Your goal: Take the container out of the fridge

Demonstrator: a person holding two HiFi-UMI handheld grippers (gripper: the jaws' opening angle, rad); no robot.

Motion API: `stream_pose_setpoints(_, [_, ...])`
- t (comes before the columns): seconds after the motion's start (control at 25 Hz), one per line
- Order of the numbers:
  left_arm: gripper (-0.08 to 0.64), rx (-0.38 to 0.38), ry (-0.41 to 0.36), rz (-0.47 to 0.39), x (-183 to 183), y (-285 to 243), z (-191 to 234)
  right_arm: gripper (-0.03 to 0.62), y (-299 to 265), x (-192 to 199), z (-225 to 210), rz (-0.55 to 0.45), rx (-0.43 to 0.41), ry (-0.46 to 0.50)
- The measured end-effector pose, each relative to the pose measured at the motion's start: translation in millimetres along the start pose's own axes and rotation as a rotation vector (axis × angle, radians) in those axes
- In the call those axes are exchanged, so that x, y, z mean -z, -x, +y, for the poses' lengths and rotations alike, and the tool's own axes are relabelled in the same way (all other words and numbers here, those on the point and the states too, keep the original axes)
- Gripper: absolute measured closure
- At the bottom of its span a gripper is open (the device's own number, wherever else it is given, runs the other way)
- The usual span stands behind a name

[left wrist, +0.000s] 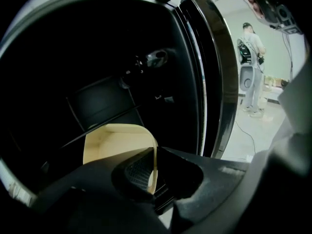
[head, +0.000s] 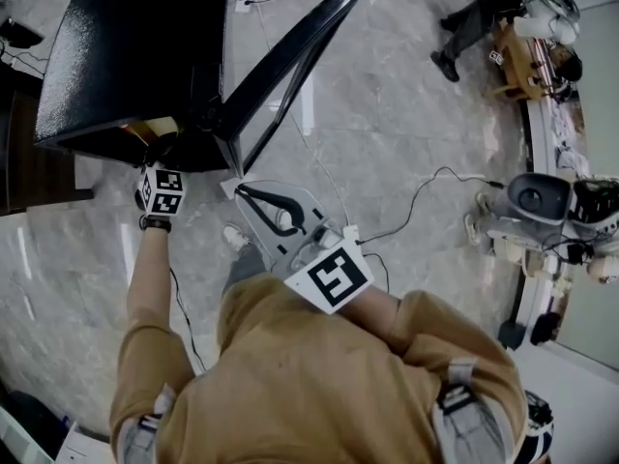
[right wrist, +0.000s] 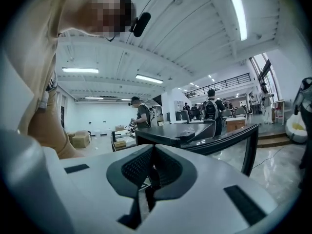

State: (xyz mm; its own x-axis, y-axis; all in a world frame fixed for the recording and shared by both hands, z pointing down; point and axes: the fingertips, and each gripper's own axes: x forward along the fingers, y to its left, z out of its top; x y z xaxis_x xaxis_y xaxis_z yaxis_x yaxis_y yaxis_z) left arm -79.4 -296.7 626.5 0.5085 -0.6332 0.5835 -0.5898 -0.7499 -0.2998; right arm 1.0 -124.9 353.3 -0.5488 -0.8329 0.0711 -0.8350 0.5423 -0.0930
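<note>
Left gripper view: lower part of the container (left wrist: 117,145) is covered by the black body of the left tool (left wrist: 155,172). The container's thin wall drops between the jaws and out of sight. Fridge (left wrist: 97,82) interior is too dark to read past 1 shelf line.

Head view: the left tool's jaws are lost under the fridge top. The container shows as 1 tan sliver.

Right gripper view: distant people (right wrist: 212,108) are too small for detail.
</note>
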Motion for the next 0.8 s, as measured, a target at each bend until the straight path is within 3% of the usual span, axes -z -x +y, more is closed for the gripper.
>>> stream_pose_setpoints(0.24, [0.541,-0.029,0.07,0.005,-0.4,28.1,-6.6,0.589,8.0,-13.5,9.5,-0.028,-0.056,0.01])
stream_pose_setpoints(0.6, [0.543,-0.04,0.101,-0.014,-8.5,58.3,-29.0,0.589,17.6,-23.3,19.8,-0.048,-0.129,0.029])
stream_pose_setpoints(0.8, [0.543,-0.083,0.162,-0.065,-26.3,88.1,-28.3,0.589,19.2,-28.0,24.5,-0.054,-0.165,0.026])
